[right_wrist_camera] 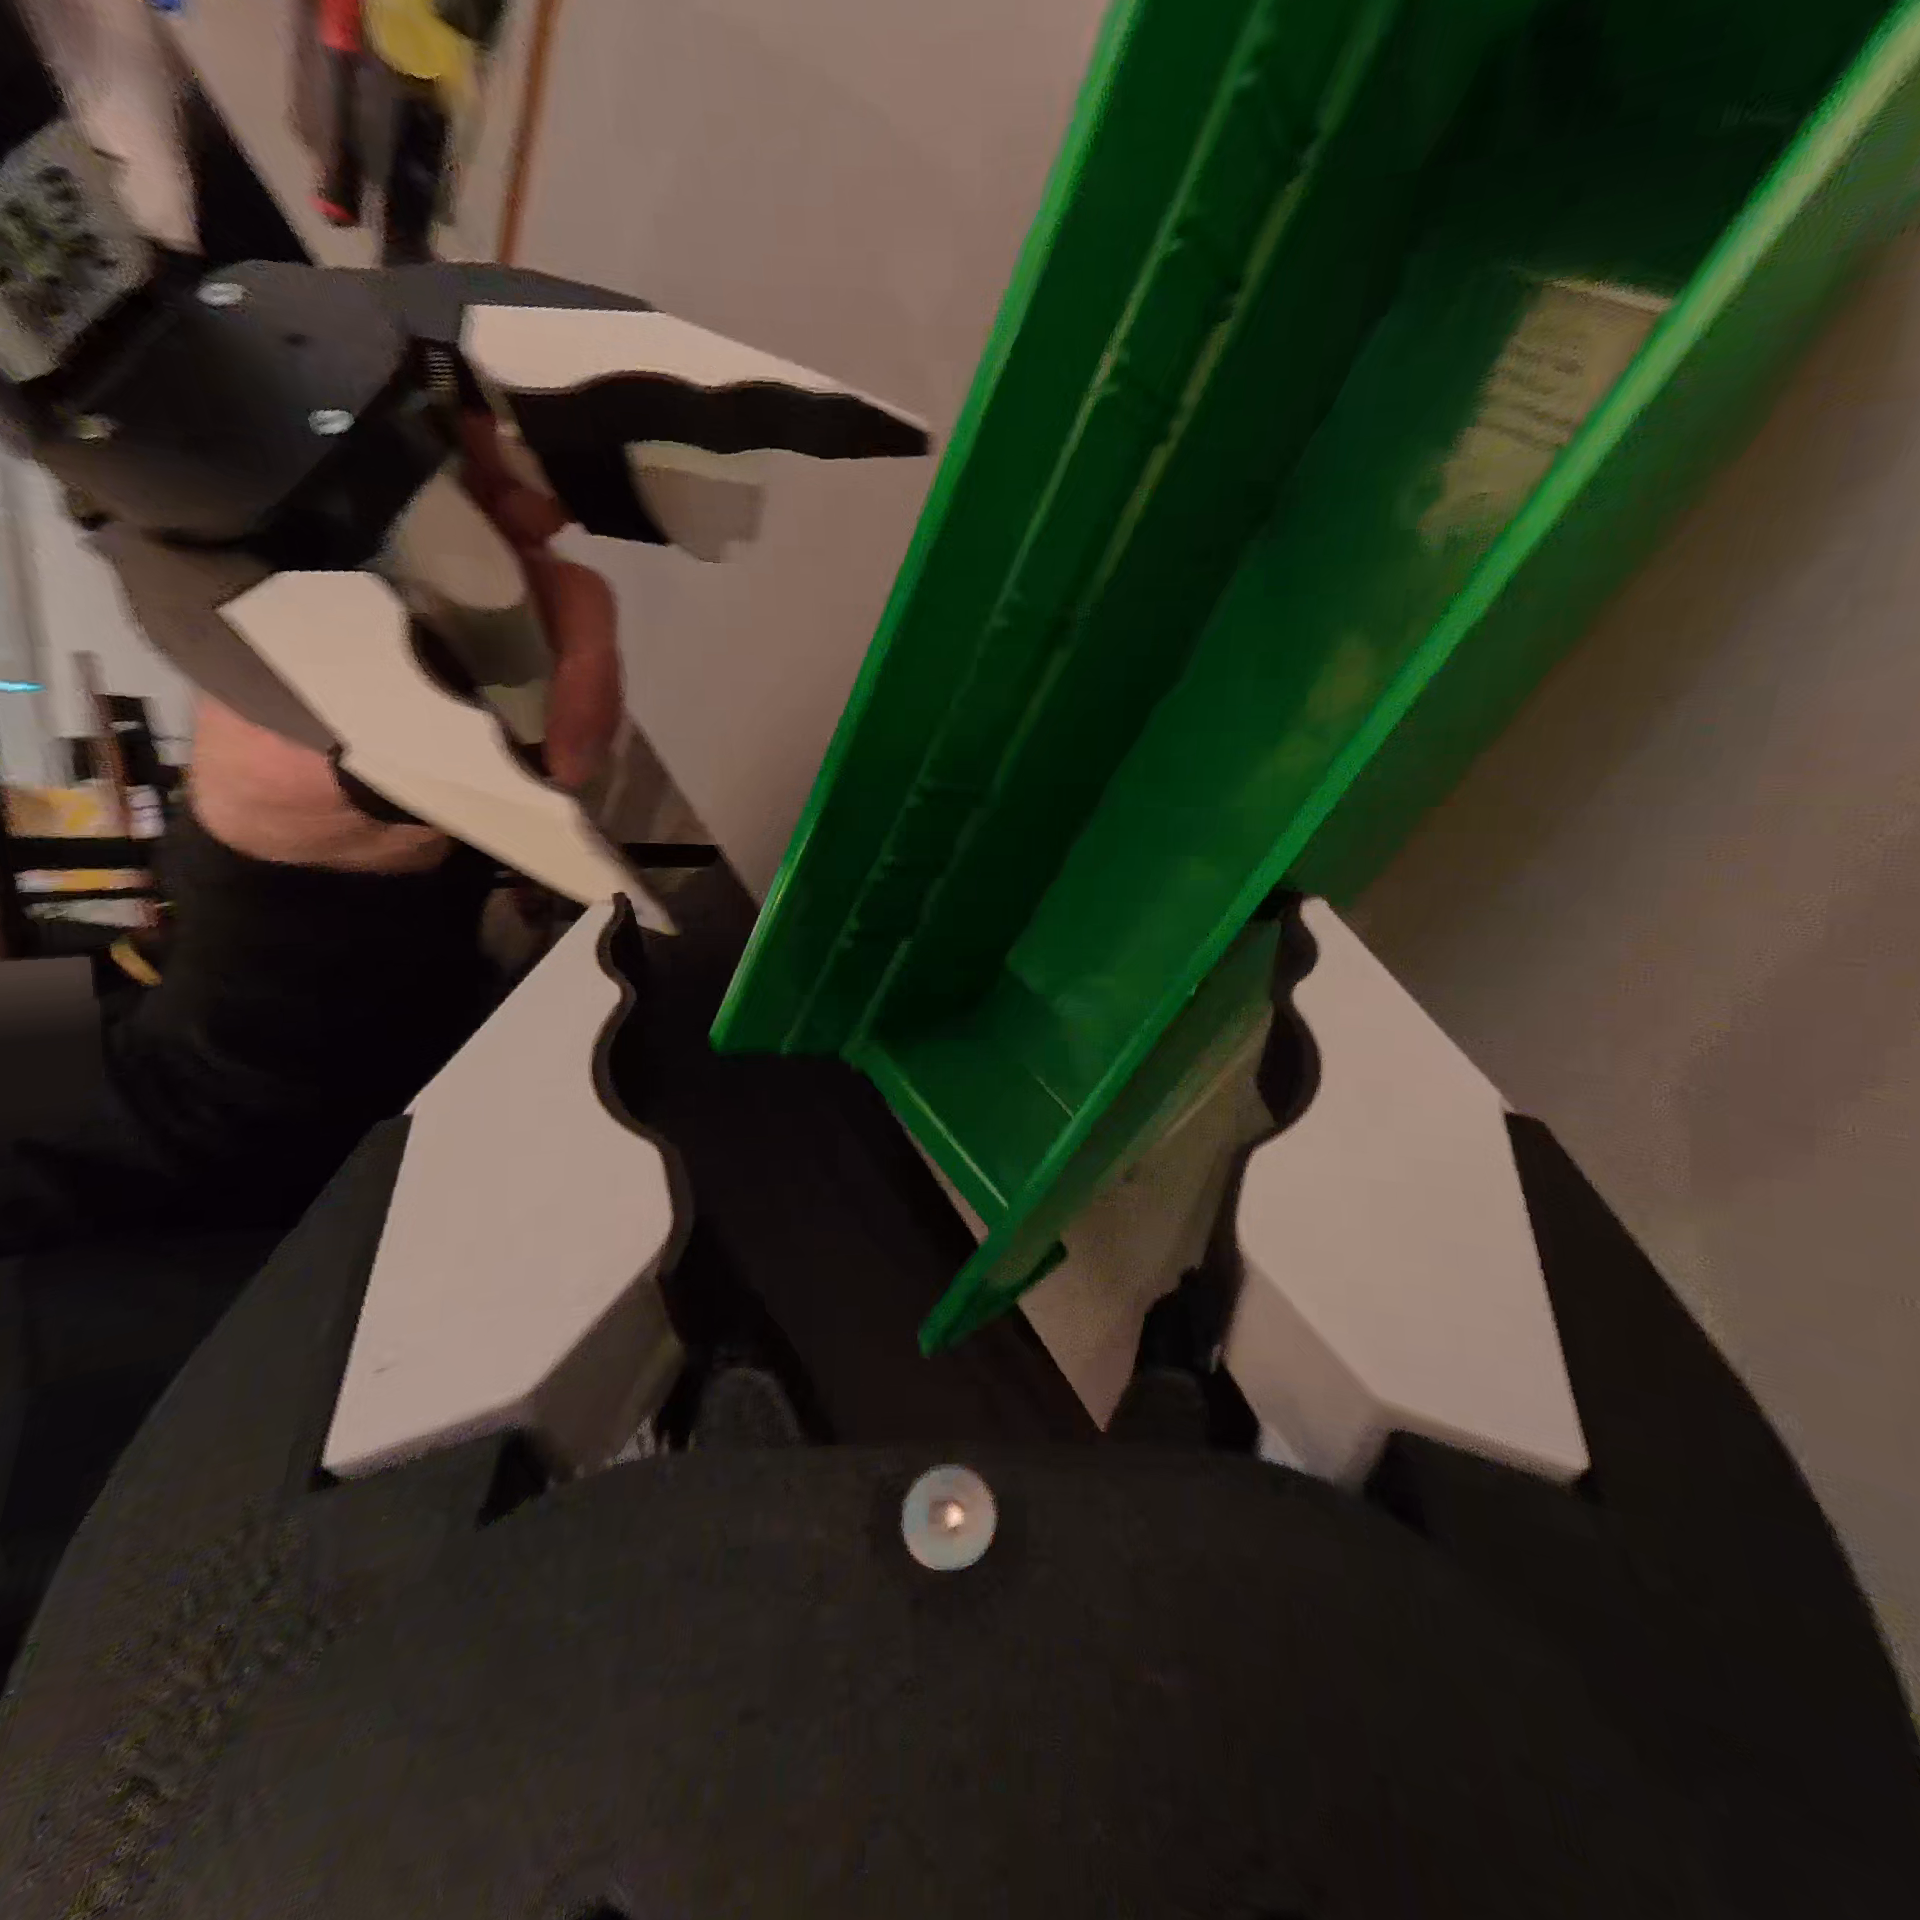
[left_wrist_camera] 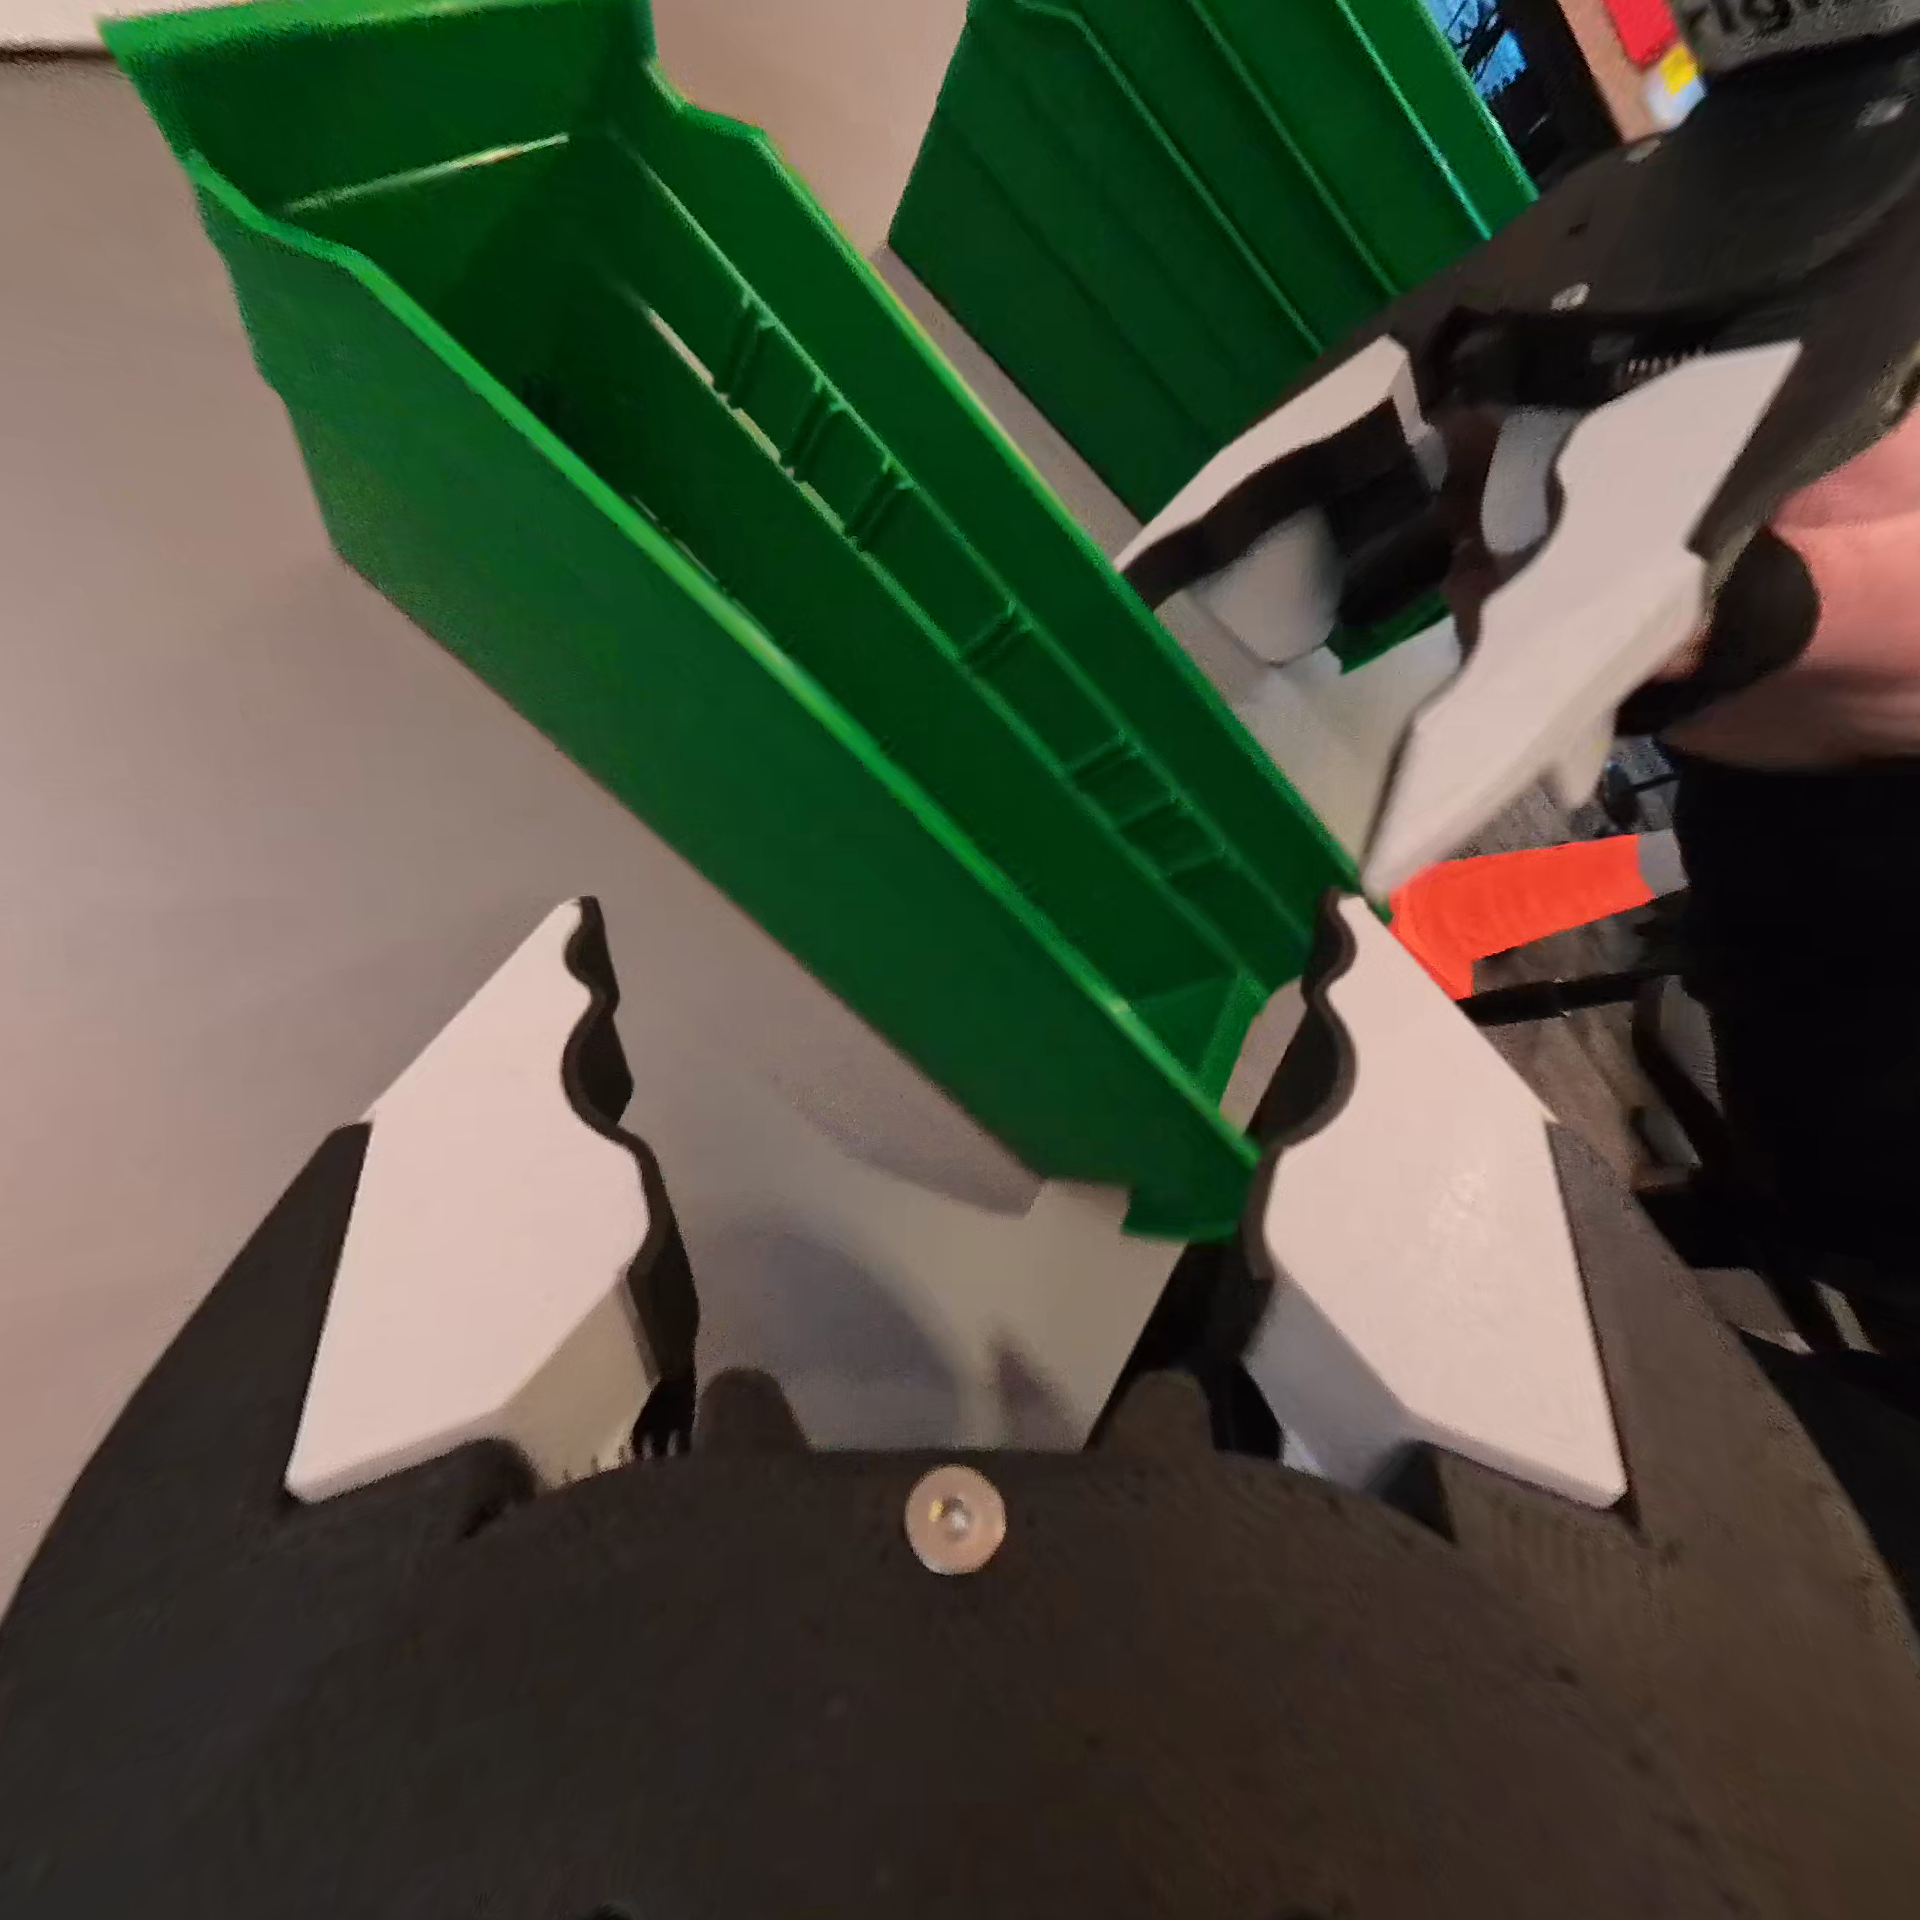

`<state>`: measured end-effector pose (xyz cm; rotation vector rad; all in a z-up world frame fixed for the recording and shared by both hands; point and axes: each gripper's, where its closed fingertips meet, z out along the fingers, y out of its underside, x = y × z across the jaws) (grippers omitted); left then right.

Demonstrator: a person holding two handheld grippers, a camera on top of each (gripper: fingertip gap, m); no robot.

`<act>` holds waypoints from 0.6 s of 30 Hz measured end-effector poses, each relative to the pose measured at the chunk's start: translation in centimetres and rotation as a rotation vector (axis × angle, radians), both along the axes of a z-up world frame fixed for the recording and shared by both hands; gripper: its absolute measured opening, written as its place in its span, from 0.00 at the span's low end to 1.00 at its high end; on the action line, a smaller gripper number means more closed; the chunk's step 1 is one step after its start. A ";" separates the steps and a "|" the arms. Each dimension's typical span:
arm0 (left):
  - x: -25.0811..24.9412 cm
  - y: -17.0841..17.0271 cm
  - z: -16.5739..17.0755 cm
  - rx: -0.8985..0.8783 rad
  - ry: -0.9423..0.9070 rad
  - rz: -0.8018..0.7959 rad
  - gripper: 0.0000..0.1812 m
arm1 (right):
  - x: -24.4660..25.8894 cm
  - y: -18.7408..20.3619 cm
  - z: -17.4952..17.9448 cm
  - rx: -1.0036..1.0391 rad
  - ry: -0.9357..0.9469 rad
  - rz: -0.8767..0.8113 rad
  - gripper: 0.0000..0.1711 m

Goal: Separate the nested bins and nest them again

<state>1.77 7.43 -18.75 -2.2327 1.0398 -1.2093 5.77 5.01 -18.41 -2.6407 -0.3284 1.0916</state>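
Note:
Two green plastic bins stand apart on the pale table (left_wrist_camera: 156, 727). In the left wrist view one long bin (left_wrist_camera: 644, 582) runs away to the upper left. Its near end sits between the fingers of my open left gripper (left_wrist_camera: 961, 914), against the right finger. A second green bin (left_wrist_camera: 1143, 260) is at the upper right, with my right gripper (left_wrist_camera: 1247, 727) open at its near end. In the right wrist view a green bin (right_wrist_camera: 1247, 727) has its near end between the fingers of my open right gripper (right_wrist_camera: 956, 904), against the right finger. My left gripper (right_wrist_camera: 795, 686) shows open at the upper left.
A person's arm (left_wrist_camera: 1849, 582) and dark clothing are at the right. An orange object (left_wrist_camera: 1507, 914) lies beyond the table edge, low at the right. The table (right_wrist_camera: 1662, 1039) spreads to the right of the bin. Blurred room clutter is at the far left.

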 end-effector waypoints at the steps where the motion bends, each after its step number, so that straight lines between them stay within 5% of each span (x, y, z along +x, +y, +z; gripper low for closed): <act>1: -0.1 -0.1 -0.2 -0.011 0.011 0.001 0.68 | -1.1 -0.3 0.2 0.006 0.046 0.015 0.69; 5: -1.5 0.1 -2.0 -0.060 0.106 0.018 0.56 | -4.6 -1.5 0.8 0.009 0.182 0.068 0.62; 10: -4.0 1.0 -4.7 -0.014 0.284 0.036 0.22 | -4.5 -1.5 2.4 0.113 0.141 0.088 0.61; 16: -6.5 2.5 -5.7 0.094 0.411 0.038 0.02 | 2.8 -0.4 5.3 0.268 -0.127 -0.003 0.53; 18: -7.6 3.4 -5.7 0.093 0.417 0.076 0.02 | 7.4 0.1 6.1 0.307 -0.301 -0.082 0.54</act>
